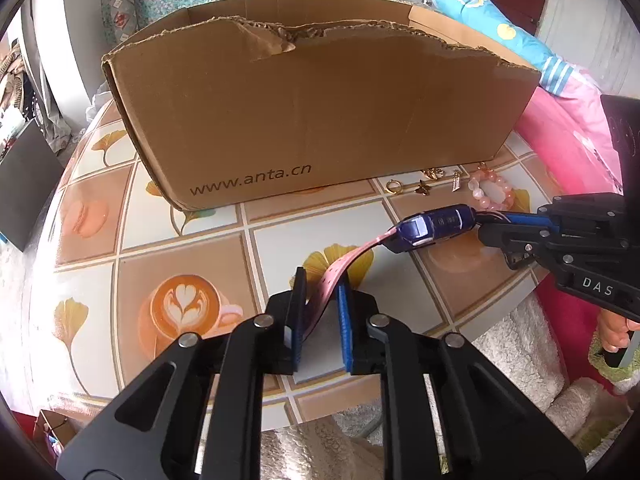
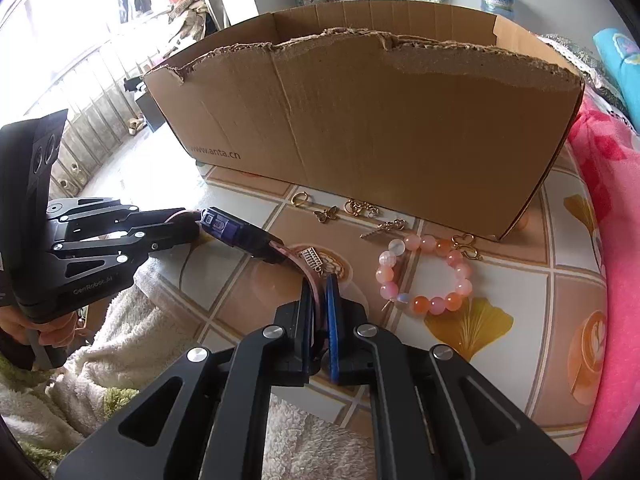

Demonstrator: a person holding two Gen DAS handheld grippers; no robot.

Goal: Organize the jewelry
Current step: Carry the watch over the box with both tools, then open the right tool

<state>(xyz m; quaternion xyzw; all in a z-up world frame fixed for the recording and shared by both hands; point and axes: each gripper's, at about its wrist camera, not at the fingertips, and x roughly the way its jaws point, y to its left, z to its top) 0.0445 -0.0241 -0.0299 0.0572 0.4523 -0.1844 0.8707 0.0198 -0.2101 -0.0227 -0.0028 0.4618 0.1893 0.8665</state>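
A watch with a blue case (image 1: pixel 432 226) (image 2: pixel 236 232) and a pink perforated strap (image 1: pixel 336 272) hangs just above the tiled table, stretched between both grippers. My left gripper (image 1: pixel 320 284) (image 2: pixel 192 226) is shut on one strap end. On the other strap end (image 2: pixel 318 300), my right gripper (image 2: pixel 319 288) (image 1: pixel 486 226) is shut. Loose jewelry lies in front of the cardboard box (image 1: pixel 320 112) (image 2: pixel 380 120): a pink and orange bead bracelet (image 2: pixel 424 272) (image 1: pixel 492 192), a gold ring (image 2: pixel 299 199) (image 1: pixel 393 187), a butterfly charm (image 2: pixel 326 214) (image 1: pixel 422 188) and a few small gold pieces (image 2: pixel 358 208).
The open-topped box stands at the back of the round table (image 1: pixel 192 240). A silver charm (image 2: pixel 314 259) lies beside the strap. A fluffy white cloth (image 2: pixel 120 340) hangs below the table's near edge. A pink blanket (image 2: pixel 608 240) borders the right side. A hand (image 2: pixel 24 328) grips the left tool.
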